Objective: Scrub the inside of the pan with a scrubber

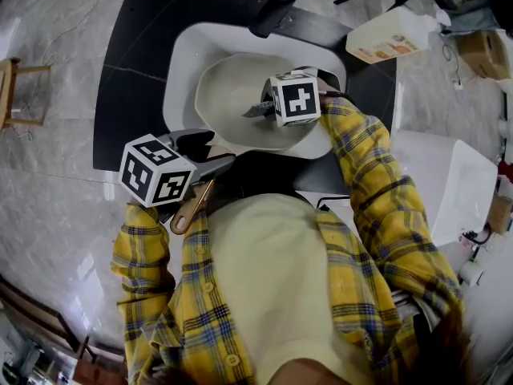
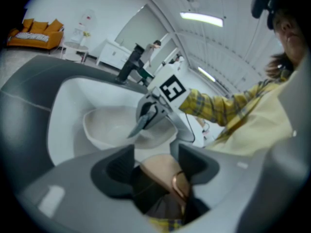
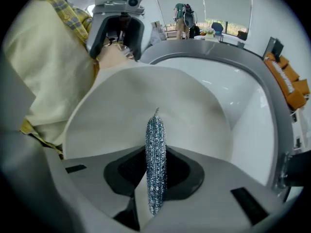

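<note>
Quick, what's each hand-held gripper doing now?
Left hand-held gripper: closed on the tan wooden handle of the cream pan.
Right hand-held gripper: closed on the glittery silver-blue scrubber.

pan [image 1: 232, 95]: in sink [image 1: 186, 50]
my scrubber [image 3: 156, 154]: over pan, mid-sink
faucet [image 1: 276, 2]: behind sink
bottle [image 1: 389, 37]: behind sink, right

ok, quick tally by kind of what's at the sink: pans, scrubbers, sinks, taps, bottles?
pan: 1
scrubber: 1
sink: 1
tap: 1
bottle: 1
Total: 5
</note>
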Tool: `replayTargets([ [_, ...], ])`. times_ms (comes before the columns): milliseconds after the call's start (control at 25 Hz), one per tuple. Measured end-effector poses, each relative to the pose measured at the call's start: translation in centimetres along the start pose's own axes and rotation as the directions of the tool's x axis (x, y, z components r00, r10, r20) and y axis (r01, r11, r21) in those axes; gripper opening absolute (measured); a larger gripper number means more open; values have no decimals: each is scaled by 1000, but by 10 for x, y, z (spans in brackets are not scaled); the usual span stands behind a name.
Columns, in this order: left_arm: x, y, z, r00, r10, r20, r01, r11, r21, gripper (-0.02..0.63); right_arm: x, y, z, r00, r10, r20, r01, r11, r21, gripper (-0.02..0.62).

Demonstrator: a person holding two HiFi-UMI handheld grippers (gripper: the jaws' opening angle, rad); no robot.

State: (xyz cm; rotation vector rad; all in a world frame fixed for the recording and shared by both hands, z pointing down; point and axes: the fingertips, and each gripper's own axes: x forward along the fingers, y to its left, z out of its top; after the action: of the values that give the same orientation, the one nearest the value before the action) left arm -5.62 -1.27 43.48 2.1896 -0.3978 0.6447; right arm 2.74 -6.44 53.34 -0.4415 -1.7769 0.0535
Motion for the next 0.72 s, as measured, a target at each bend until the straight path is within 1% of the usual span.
replayTargets([
  [120,0,0,0,1000,0,1,0,1000,1,285,1,-22,3,995,-101,21,102,995,-7,83],
  [320,0,0,0,1000,1,2,-1,1000,0,285,12,-50,9,976,-217,21,218,975,-42,83],
  [400,0,0,0,1000,1,3,-1,1000,-1,285,17,-57,12,970,-242,31,243,969,-47,83],
  [560,0,0,0,1000,-1,5,1,1000,-4,285,28,-64,23,964,-261,55,265,961,-83,83],
  [720,0,0,1,1000,-2,11,2,1000,-7,285,36,-79,31,945,-323,50,327,940,-97,83],
])
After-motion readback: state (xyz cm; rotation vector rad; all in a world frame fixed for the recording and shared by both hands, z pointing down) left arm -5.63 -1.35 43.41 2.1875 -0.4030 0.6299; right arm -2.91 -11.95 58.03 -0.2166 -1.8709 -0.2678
